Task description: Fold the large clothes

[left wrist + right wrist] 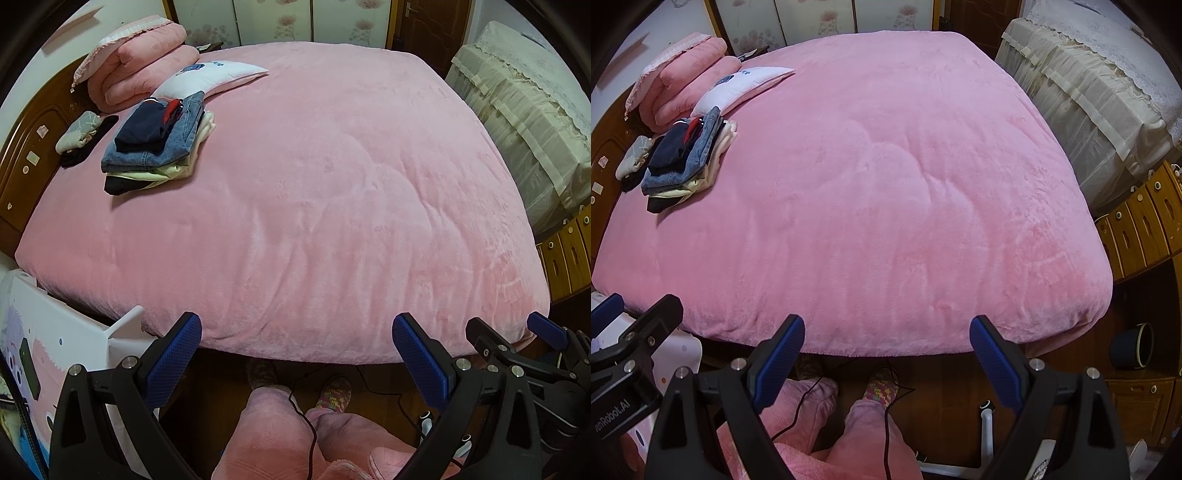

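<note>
A stack of folded clothes (159,142) lies on the far left of the pink bed (314,206): a navy garment on top, blue denim under it, cream and black pieces below. It also shows in the right wrist view (683,162). My left gripper (297,356) is open and empty, held off the near edge of the bed. My right gripper (888,356) is open and empty, beside the left one; it shows at the right of the left wrist view (513,338). No unfolded garment lies on the bed.
A folded pink quilt (140,62) and white pillow (210,79) lie at the head of the bed, with small rolled items (79,133) by the wooden headboard (29,155). A covered cabinet (524,107) and wooden drawers (1137,225) stand at the right. A white stand (55,332) is at the near left. A person's pink-trousered legs (280,424) stand below.
</note>
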`<act>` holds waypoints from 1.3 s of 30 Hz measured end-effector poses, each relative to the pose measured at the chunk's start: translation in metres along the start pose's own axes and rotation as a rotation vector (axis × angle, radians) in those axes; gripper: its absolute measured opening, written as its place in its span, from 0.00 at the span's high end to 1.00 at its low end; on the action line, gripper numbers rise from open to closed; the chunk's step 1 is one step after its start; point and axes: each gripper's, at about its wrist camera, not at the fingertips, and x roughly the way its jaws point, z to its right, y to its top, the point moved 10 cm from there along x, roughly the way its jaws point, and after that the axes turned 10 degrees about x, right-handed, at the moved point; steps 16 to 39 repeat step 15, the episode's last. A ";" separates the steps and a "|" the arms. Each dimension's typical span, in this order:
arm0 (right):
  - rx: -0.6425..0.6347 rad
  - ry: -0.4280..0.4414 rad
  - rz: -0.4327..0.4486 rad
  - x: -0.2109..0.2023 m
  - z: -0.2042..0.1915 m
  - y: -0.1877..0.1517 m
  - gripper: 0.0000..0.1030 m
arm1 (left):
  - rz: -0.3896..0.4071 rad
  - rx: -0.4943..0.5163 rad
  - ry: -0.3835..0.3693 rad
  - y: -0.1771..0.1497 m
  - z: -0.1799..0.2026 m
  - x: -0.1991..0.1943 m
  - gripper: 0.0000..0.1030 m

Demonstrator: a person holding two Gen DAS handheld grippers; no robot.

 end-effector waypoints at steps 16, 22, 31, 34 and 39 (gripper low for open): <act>-0.003 -0.016 -0.019 0.005 -0.004 0.001 0.11 | -0.017 0.001 -0.016 0.001 -0.001 0.007 0.01; -0.003 -0.016 -0.019 0.005 -0.004 0.001 0.11 | -0.017 0.001 -0.016 0.001 -0.001 0.007 0.01; -0.003 -0.016 -0.019 0.005 -0.004 0.001 0.11 | -0.017 0.001 -0.016 0.001 -0.001 0.007 0.01; -0.003 -0.016 -0.019 0.005 -0.004 0.001 0.11 | -0.017 0.001 -0.016 0.001 -0.001 0.007 0.01; -0.003 -0.016 -0.019 0.005 -0.004 0.001 0.11 | -0.017 0.001 -0.016 0.001 -0.001 0.007 0.01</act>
